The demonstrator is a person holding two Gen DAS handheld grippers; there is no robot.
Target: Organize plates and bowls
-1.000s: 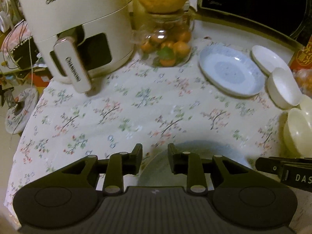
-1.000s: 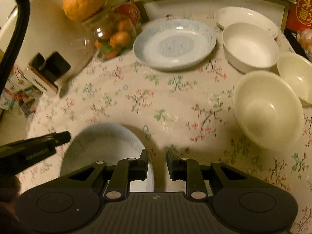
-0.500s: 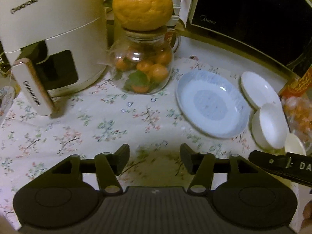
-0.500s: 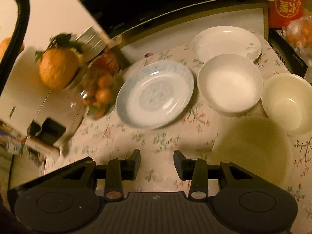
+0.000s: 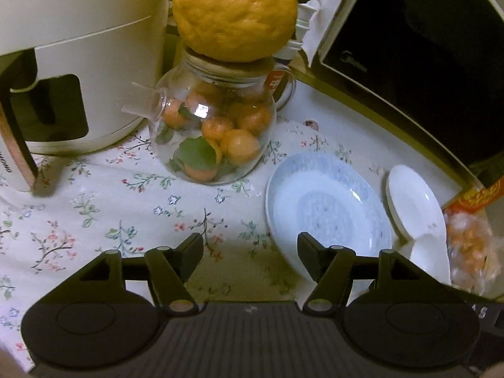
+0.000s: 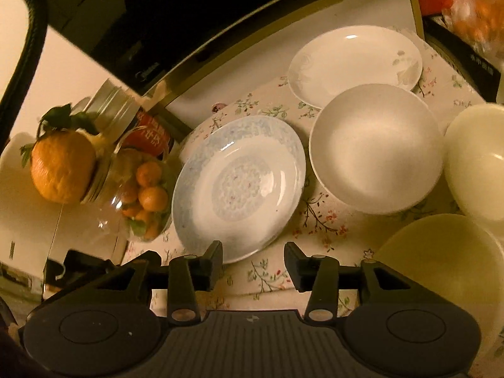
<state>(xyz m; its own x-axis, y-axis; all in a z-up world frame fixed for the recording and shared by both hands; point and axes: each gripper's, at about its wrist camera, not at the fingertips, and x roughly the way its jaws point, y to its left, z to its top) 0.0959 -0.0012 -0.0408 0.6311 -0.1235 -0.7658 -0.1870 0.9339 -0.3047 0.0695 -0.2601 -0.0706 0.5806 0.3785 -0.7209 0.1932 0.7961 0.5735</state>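
A pale blue patterned plate [image 5: 327,217] [image 6: 239,186] lies on the flowered tablecloth. Behind it is a white plate [image 6: 356,63] [image 5: 412,201], with a white bowl [image 6: 376,148] [image 5: 431,258] to its right. Two cream bowls [image 6: 478,163] [image 6: 441,258] stand further right. My left gripper [image 5: 251,252] hovers just left of the blue plate's near rim. Its jaws are opening and nothing is between them. My right gripper [image 6: 253,256] hangs over the cloth at the plate's near rim. Its jaws are also opening and hold nothing.
A glass jar of small oranges [image 5: 214,135] [image 6: 141,189] with a big orange [image 5: 234,12] on top stands left of the blue plate. A white air fryer [image 5: 78,47] is at far left, a dark microwave [image 5: 425,47] behind, a bag of oranges [image 5: 472,245] at right.
Both grippers have moved away from the pale plate at the table's front toward the dishes at the back. That plate is out of view now. Both pairs of jaws stand wider apart.
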